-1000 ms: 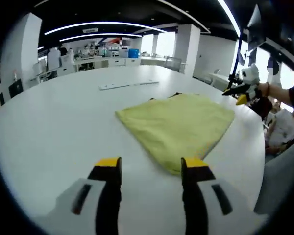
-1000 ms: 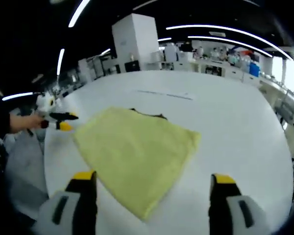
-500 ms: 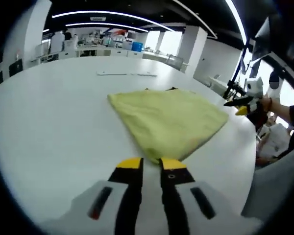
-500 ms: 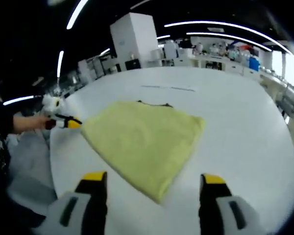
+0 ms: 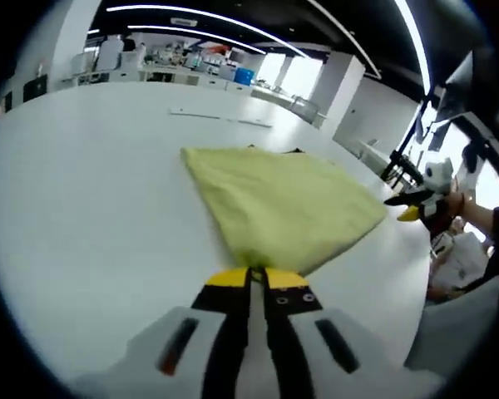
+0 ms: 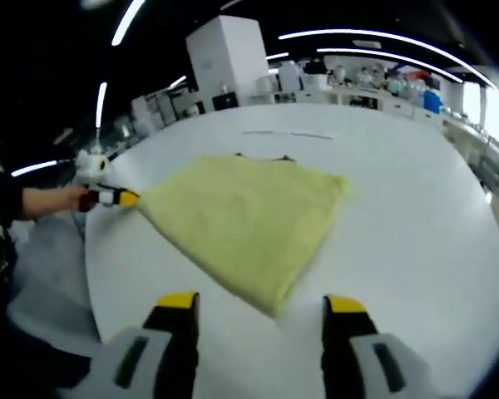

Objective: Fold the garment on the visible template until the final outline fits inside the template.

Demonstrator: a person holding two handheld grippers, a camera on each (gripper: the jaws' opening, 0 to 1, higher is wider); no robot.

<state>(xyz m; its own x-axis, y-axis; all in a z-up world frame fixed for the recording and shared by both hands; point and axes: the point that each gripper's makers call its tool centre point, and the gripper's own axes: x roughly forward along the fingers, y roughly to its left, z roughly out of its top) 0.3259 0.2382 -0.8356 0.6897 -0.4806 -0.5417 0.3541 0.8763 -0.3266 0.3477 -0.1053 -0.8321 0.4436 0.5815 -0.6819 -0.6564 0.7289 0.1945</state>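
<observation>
Left gripper view: your left gripper [image 5: 256, 278] has its yellow-tipped jaws pressed together right at the near corner of the yellow garment [image 5: 279, 204]. The tips meet at the cloth's point; whether any fabric is caught between them, you can't tell from here. The garment lies flat on the white counter [image 5: 91, 199], folded into a rough four-sided shape that spreads away from the jaws. A sliver of something dark peeks out along its far edge. Off at the right, past the garment's right corner, your right gripper [image 5: 407, 205] comes in, held in a hand, near the counter's edge.

Right gripper view: your right gripper [image 6: 262, 303] has its jaws spread wide, nothing between them. The garment [image 6: 245, 216] lies ahead, its near corner pointing down into the gap between the two tips but just short of them. The counter [image 6: 416, 208] runs white all round it. At the left, your left gripper [image 6: 121, 198] sits at the garment's left corner, touching the cloth, with a hand [image 6: 62, 199] behind it.
</observation>
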